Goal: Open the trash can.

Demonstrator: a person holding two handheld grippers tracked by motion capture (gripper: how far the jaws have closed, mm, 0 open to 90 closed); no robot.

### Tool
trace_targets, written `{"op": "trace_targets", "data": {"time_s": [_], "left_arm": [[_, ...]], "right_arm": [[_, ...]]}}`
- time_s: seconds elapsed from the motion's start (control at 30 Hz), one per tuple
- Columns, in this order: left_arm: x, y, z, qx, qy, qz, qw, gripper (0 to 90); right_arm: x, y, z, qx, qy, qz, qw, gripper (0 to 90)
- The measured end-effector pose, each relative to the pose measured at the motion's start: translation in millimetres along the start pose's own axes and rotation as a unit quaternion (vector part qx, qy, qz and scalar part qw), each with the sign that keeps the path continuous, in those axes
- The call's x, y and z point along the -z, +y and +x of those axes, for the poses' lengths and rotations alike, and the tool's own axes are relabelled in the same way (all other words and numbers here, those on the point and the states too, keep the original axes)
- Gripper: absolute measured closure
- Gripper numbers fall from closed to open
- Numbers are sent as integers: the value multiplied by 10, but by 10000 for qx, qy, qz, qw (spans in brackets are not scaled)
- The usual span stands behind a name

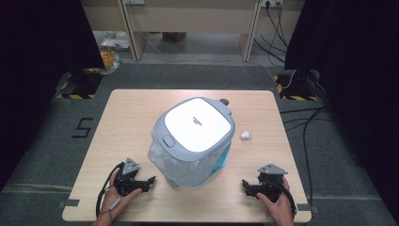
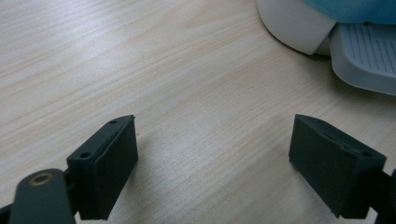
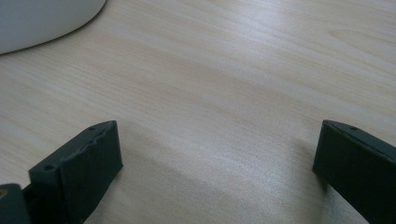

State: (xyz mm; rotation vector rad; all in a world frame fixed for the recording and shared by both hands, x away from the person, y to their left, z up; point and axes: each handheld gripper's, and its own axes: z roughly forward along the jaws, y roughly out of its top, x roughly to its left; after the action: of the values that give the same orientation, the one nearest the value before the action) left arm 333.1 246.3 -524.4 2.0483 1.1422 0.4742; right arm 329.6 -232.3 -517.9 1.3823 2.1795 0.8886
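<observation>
A pedal bin with a white and grey lid stands tilted in the middle of the wooden table, and a clear plastic liner bulges around its body. A crumpled white paper ball lies on the table to the bin's right. My left gripper rests near the front edge, left of the bin, open with bare wood between its jaws. In the left gripper view the bin's white base and grey pedal sit at the top right. My right gripper rests at the front right, also open over bare wood.
Dark curtains hang on both sides, and a desk frame stands beyond the table. Cables trail over the grey floor at the right. A small dark round object sits behind the bin. A white curved part of the bin fills the right gripper view's top left.
</observation>
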Motion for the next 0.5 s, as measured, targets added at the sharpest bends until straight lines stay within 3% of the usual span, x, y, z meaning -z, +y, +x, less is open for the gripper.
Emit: {"op": "trace_targets", "data": {"time_s": [0.1,0.2,0.27,0.33,0.5], "left_arm": [[-4,6,2,6,-15,-24,10000,150],[1,8,-16,-31,54,-77,10000,194],[-6,20,-8,69,-1,-128,9999,193],[-7,34,11,260,-97,-246,9993,192],[-1,163,68,452,-167,-474,9977,188]], "right_arm": [[13,-6,4,-56,-57,-45,10000,61],[49,-8,15,-51,-26,-160,9999,206],[66,0,49,-87,74,-202,9997,160],[72,16,82,-24,78,-243,9997,167],[101,135,185,113,183,-449,9988,167]]}}
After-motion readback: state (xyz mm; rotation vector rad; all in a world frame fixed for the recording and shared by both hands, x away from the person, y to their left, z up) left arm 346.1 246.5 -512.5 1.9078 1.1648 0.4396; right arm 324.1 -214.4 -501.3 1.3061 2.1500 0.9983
